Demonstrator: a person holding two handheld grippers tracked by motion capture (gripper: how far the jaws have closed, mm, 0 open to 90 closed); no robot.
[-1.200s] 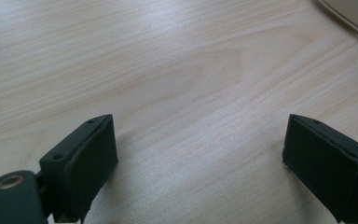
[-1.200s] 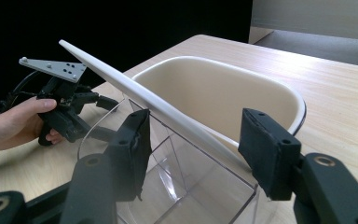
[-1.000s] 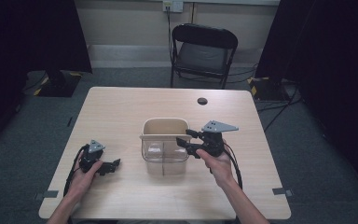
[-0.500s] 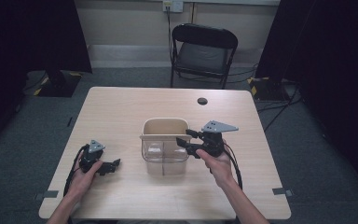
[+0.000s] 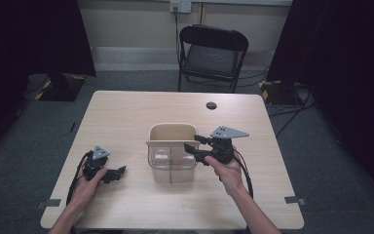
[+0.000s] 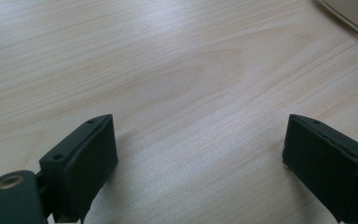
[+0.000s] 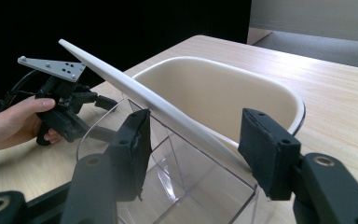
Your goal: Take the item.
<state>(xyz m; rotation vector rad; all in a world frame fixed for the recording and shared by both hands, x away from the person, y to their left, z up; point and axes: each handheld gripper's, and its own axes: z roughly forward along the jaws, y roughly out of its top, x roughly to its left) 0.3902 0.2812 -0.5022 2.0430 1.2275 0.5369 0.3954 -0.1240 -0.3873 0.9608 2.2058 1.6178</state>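
Two hand-held grippers agape, right [image 5: 193, 147] raised astride clear container [image 5: 171, 163] rim, left [image 5: 119, 172] resting on table [image 5: 126, 117], empty.

Centre of the pale wooden desk [image 5: 126, 117] stands the clear plastic container with a cream lid [image 5: 172, 153], a little toward the person's edge. Right gripper [image 5: 195, 148] sits just to its right, jaws set apart either side of the container's right rim. Left gripper [image 5: 119, 172] rests on the desk well to the container's left, near the front edge. Behind, toward the far edge, lies a small dark round disc [image 5: 211, 105]. Beyond the desk stands a black folding chair [image 5: 213, 56].
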